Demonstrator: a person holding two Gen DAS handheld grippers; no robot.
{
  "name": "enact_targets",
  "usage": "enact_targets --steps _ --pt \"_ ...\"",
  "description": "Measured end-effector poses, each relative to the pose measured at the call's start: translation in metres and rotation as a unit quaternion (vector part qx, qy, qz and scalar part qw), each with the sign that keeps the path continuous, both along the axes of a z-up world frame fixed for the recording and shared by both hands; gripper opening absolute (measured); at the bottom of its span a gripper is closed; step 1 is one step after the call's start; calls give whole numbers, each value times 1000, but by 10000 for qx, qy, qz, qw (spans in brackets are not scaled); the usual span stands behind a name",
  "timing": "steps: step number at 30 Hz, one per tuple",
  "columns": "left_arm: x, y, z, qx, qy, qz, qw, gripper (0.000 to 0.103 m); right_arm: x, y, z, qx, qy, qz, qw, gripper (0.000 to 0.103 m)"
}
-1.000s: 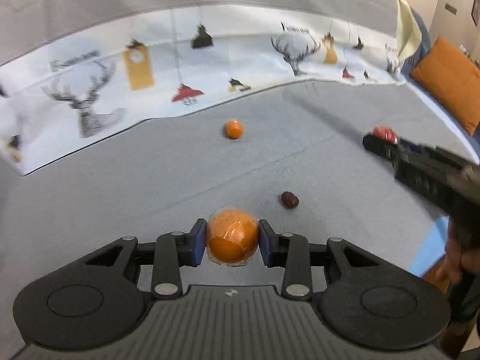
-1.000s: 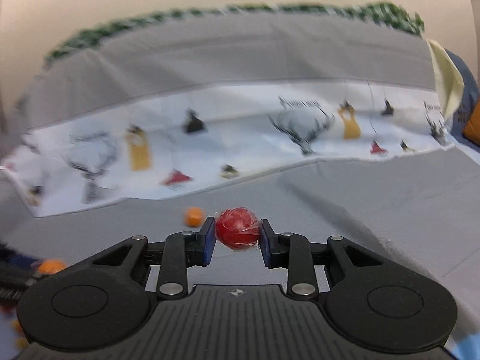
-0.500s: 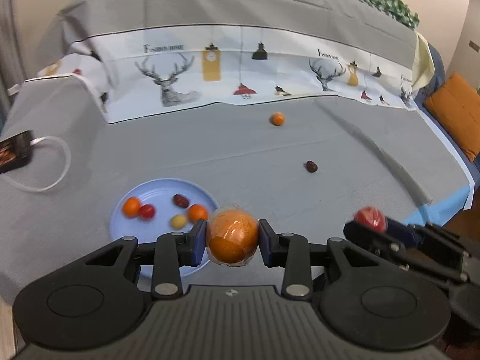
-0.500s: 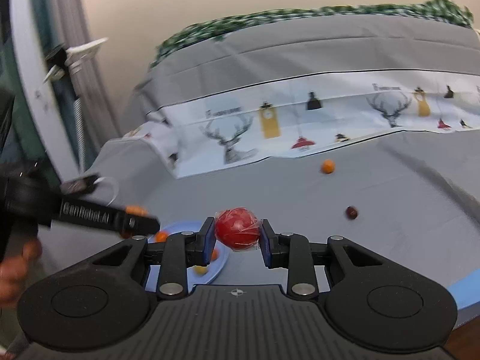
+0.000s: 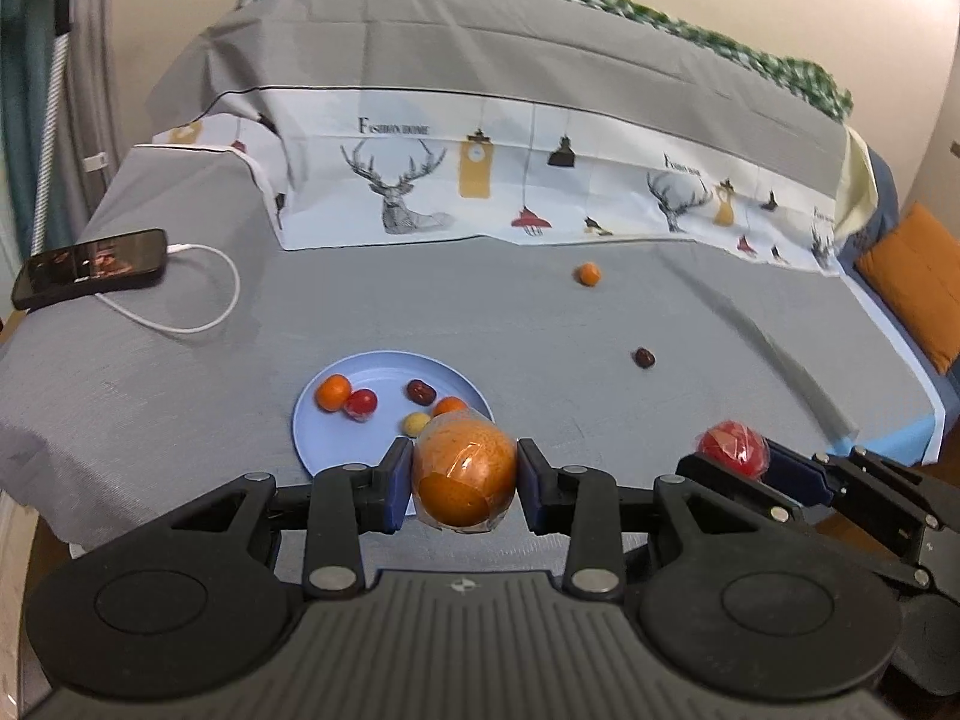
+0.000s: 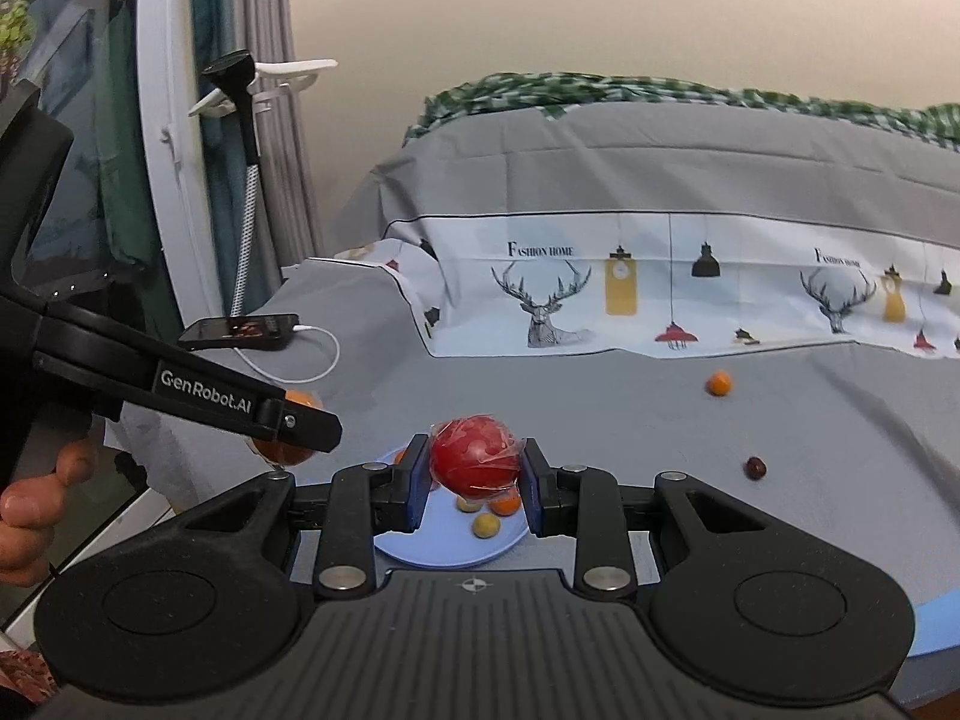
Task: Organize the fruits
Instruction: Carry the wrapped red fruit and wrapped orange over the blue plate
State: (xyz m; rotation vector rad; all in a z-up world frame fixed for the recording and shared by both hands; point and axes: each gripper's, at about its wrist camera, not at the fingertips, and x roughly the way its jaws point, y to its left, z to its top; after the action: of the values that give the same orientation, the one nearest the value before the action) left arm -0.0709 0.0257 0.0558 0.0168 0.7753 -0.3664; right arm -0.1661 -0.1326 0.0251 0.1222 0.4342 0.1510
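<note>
The left gripper point(image 5: 463, 477) is clamped on a wrapped orange point(image 5: 463, 471), its blue pads pressing the fruit's two sides; the orange is near round, a touch taller than wide, so no long axis or heading can be read from it. It hangs over the near rim of the pale blue plate point(image 5: 336, 441), which lies on the grey bed cover point(image 5: 180, 372) close to the bed's near edge. The right gripper point(image 6: 474, 468) is clamped on a wrapped red fruit point(image 6: 475, 455), also round, held over the same plate point(image 6: 420, 546). On the plate lie a small orange fruit point(image 5: 333, 392), a red one point(image 5: 360, 403), a dark one point(image 5: 420, 391), a yellow one point(image 5: 415, 422) and another orange one point(image 5: 451, 405), this last partly hidden behind the held orange; in the right wrist view most of the plate's fruit is covered by the gripper and the red fruit. Well apart from the plate, toward the bed's far side, sit a loose small orange point(image 5: 588, 273) and a loose dark fruit point(image 5: 644, 357); what kind the dark ones are is too small to tell. A phone point(image 5: 90, 267) on a white cable point(image 5: 204, 306) lies near the bed's left edge.
</note>
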Motion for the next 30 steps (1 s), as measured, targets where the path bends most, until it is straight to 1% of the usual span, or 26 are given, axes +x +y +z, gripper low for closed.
enact_targets --steps 4,10,15,23,30 --pt "2 2 2 -1 -31 0 10000 40 2 -1 0 -37 3 27 10000 32" --pt "6 -2 2 57 -58 -78 9999 40 3 -5 -5 43 50 -39 10000 32" --pt "9 -4 -1 82 -34 -40 10000 40 9 -4 -10 118 163 -50 9998 32" --pt "22 -6 -9 152 119 43 9998 40 21 -3 -18 180 321 25 9993 32" --pt "38 -6 -11 141 154 121 9997 40 36 -4 -23 176 476 65 9987 32"
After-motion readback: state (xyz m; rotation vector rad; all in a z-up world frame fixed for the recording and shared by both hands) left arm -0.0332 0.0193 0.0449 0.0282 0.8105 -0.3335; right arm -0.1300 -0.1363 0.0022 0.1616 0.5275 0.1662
